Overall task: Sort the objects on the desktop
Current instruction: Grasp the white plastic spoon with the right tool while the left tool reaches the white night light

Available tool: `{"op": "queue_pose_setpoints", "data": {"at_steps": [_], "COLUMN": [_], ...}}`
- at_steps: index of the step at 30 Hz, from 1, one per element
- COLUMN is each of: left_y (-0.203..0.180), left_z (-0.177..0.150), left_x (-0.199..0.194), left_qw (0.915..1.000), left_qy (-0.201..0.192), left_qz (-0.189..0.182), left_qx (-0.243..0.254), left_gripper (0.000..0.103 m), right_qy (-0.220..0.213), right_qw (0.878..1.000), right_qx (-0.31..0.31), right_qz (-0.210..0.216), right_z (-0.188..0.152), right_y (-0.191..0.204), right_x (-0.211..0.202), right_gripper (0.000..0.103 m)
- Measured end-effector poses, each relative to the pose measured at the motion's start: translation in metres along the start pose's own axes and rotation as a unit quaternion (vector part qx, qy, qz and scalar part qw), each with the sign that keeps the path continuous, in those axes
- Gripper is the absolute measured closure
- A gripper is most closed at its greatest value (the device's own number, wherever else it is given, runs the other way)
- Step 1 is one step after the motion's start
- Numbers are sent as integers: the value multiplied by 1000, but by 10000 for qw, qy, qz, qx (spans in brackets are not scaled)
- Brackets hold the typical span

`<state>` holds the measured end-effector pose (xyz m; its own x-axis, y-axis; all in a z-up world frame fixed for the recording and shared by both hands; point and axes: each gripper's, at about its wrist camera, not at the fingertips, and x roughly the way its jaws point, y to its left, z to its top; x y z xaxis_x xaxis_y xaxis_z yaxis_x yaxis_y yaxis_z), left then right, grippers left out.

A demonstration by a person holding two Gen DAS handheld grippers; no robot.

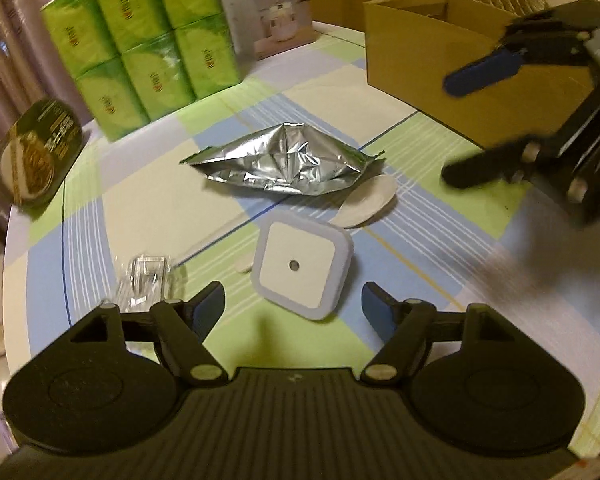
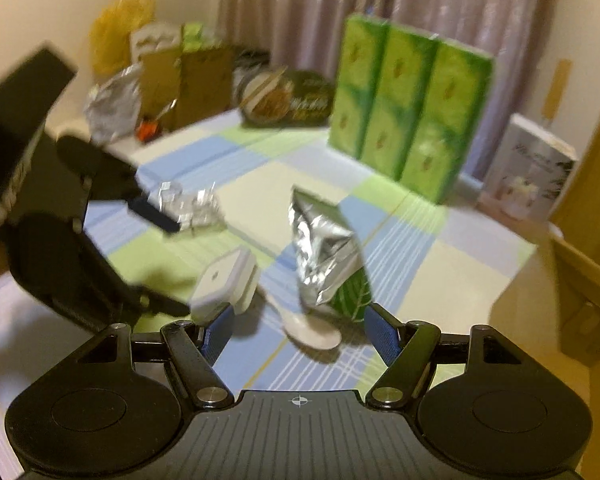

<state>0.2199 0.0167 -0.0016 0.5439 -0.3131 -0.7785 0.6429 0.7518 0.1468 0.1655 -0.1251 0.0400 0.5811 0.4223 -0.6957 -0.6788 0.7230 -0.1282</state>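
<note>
A white square night light (image 1: 302,265) lies on the checked tablecloth just ahead of my open, empty left gripper (image 1: 293,300). Behind it lie a crumpled silver foil bag (image 1: 284,160) and a white plastic spoon (image 1: 366,200). A clear plastic wrapper (image 1: 146,278) lies at the left finger. My right gripper (image 1: 448,128) hovers open at the right, in front of the cardboard box (image 1: 412,52). In the right wrist view my right gripper (image 2: 298,330) is open above the spoon (image 2: 312,332), with the night light (image 2: 226,280), foil bag (image 2: 324,256) and left gripper (image 2: 180,268) nearby.
A pack of green tissue packs (image 1: 140,44) and a grey product box (image 1: 268,8) stand at the back. A dark noodle bowl (image 1: 36,152) leans at the left table edge. More bags and boxes (image 2: 160,80) crowd the far end.
</note>
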Motion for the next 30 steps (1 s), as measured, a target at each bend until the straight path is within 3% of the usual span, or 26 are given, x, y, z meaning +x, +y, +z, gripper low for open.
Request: {"op": "queue_pose_setpoints", "data": {"at_steps": [4, 13, 21, 30], "left_y": [6, 13, 12, 15], "left_z": [2, 3, 16, 16], "left_x": [8, 26, 32, 42], "left_qw": [9999, 9997, 9993, 9983], "left_qy": [-11, 127, 22, 112], "left_qz": [-166, -169, -337, -557], "left_qx": [27, 121, 179, 105], "left_gripper": [31, 31, 29, 29], "right_qy": [242, 806, 1554, 1880], "right_qw": [9997, 9958, 9835, 9757], "right_qx": [-101, -203, -535, -658], "right_qz": [25, 396, 755, 917], "right_z": [3, 15, 12, 13], "right_y": [-4, -27, -33, -41], "right_x": [16, 47, 79, 110], "right_gripper": [34, 34, 34, 34]}}
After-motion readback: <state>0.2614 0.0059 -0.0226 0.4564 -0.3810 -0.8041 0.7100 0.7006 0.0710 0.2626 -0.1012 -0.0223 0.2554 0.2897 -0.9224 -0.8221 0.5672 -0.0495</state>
